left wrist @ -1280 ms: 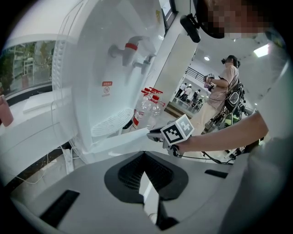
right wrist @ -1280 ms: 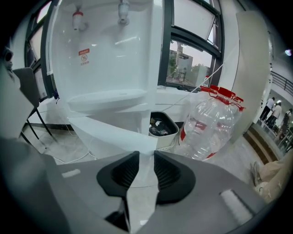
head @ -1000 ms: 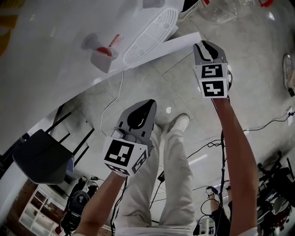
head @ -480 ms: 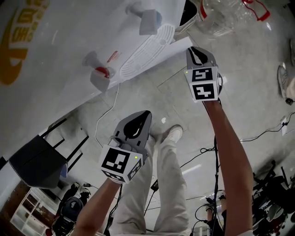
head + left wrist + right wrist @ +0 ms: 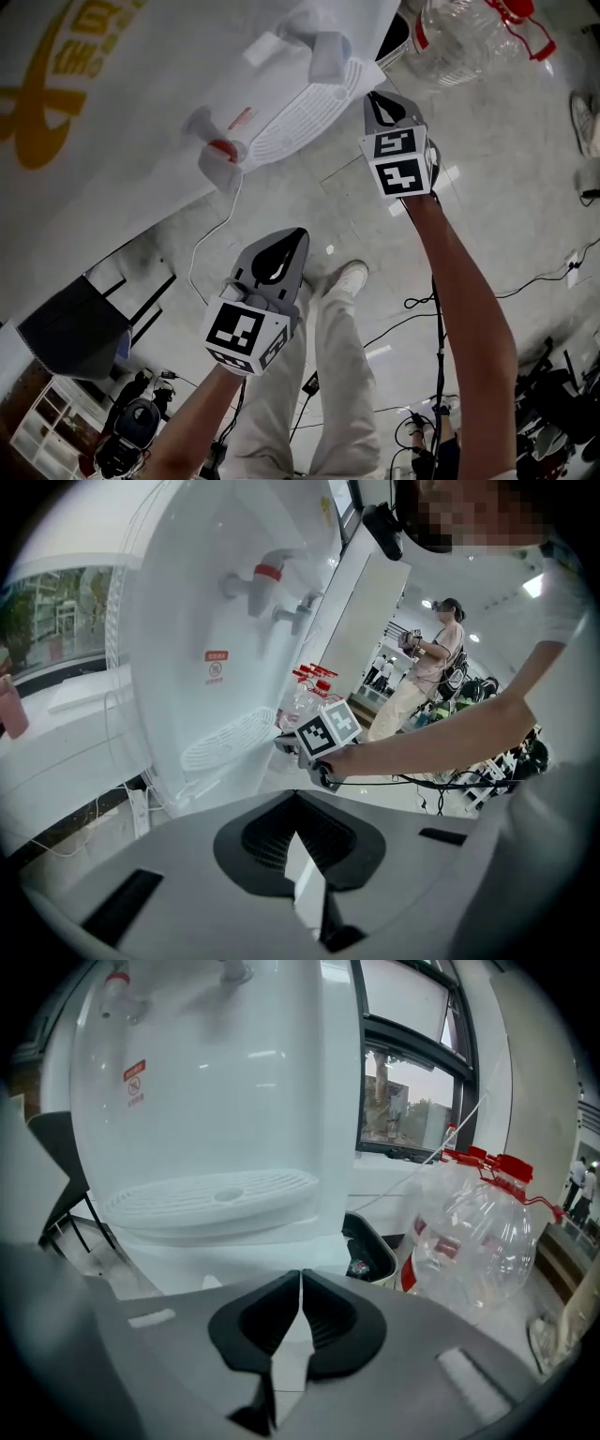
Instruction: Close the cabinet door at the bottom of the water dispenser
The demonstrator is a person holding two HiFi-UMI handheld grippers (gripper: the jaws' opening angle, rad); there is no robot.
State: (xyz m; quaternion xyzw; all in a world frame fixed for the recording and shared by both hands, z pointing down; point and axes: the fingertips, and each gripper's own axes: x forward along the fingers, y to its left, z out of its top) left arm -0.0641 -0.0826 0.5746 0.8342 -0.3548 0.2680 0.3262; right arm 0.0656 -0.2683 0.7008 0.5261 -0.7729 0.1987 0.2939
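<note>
Shiny grey floor point(image 5: 487, 159), big clear bottles point(image 5: 473, 1232) w/ red caps off to the side. Looking down past white water dispenser point(image 5: 216, 621) & its drip tray point(image 5: 300, 112). Right gripper point(image 5: 375, 98) out front, tips right by cabinet door point(image 5: 216, 1255) under tray, at bottom of dispenser. Just been closing, now pinched tight, nothing between – prob. to push w/ a blunt nose, not grab. Can't tell if touching door yet, or if door fully shut. Left gripper point(image 5: 286, 246) back over legs point(image 5: 352, 375), also squeezed together, holding nothing – out of the way, not needed for a 1-hand push.
</note>
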